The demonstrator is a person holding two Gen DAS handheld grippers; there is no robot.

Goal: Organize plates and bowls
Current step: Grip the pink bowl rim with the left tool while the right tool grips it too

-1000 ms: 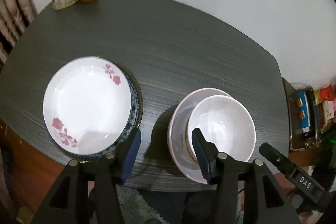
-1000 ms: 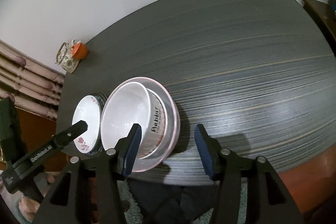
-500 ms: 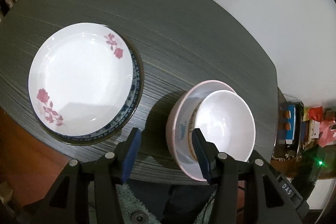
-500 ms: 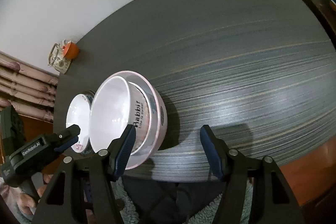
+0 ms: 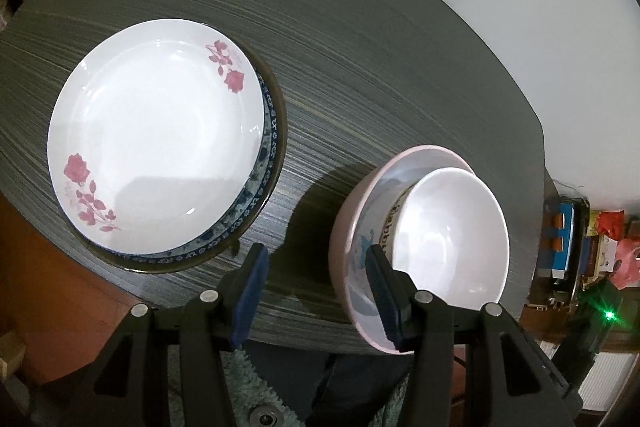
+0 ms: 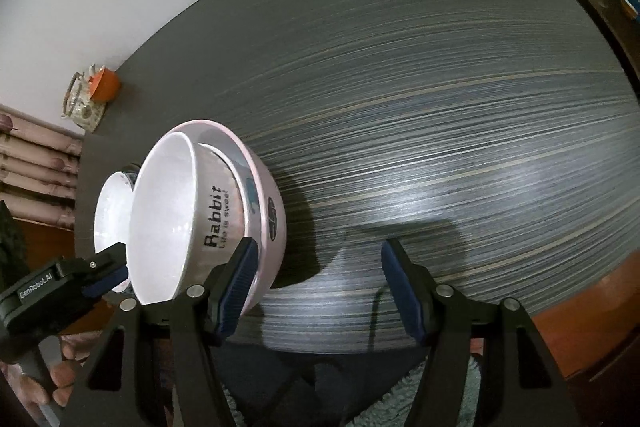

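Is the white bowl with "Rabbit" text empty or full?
Empty: the white bowl shows only a clean glossy inside. It sits nested in the pink bowl.

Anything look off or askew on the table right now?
Yes: the white Rabbit bowl sits off-centre and tilted inside the pink bowl, not nested flush. The rose plate rests slightly off-centre on the blue-patterned plate. No spills or visible damage.

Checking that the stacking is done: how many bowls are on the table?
2: a white bowl nested inside a pink bowl near the table's front edge. The orange cup at the far corner isn't counted.
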